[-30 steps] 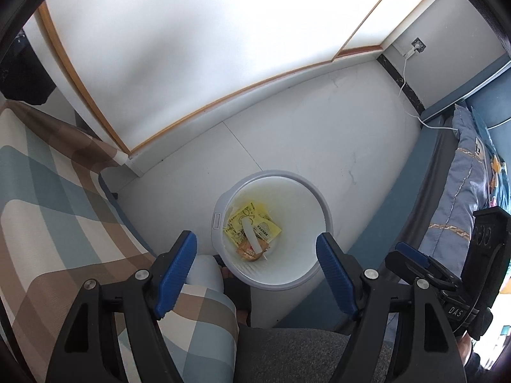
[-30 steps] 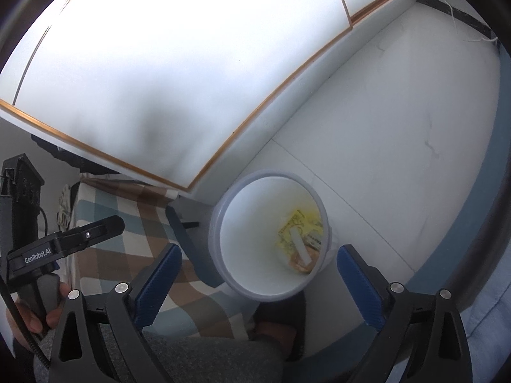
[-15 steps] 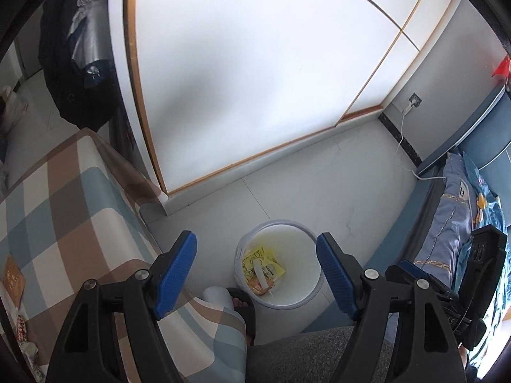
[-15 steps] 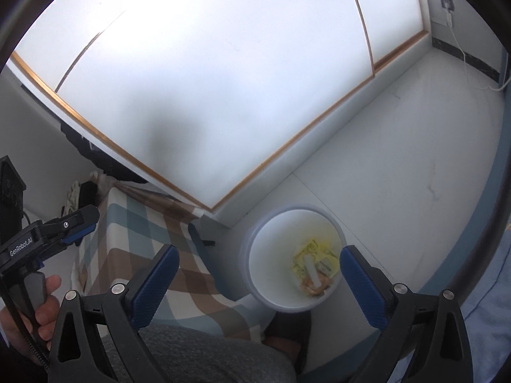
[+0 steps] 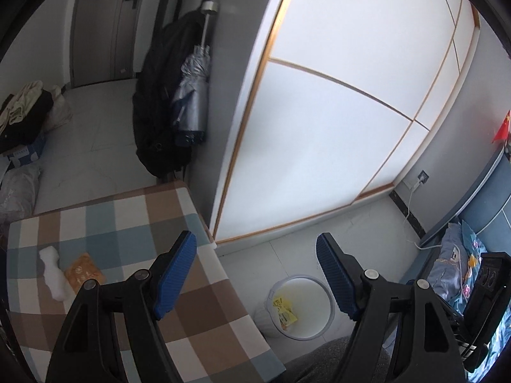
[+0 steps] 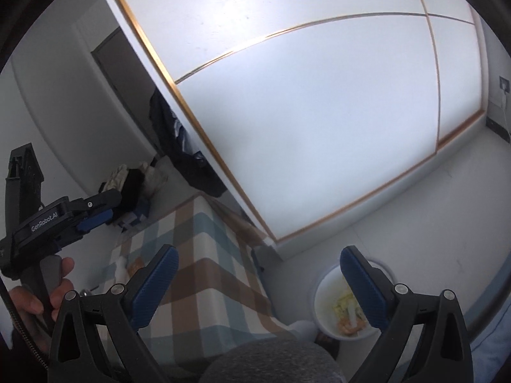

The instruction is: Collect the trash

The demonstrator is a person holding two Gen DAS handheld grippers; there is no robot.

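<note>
Left gripper (image 5: 255,268) jaws wide, empty, right gripper (image 6: 258,274) likewise, round white plastic bin (image 5: 322,322) holding yellow wrappers (image 5: 284,311), checked tablecloth (image 5: 127,223) bearing white tissue wad (image 5: 52,271), orange packet (image 5: 83,269).

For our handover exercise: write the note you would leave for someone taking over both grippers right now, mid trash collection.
Left gripper: jaws open, nothing between them.
Right gripper: jaws open, nothing between them.
White bin stands on the floor beside the checked tabletop.
Done: yellow wrappers and other scraps already lie in the bin.
Left: a white crumpled tissue and an orange packet lie side by side on the tabletop, untouched. Pick up each and drop it in the bin.
</note>
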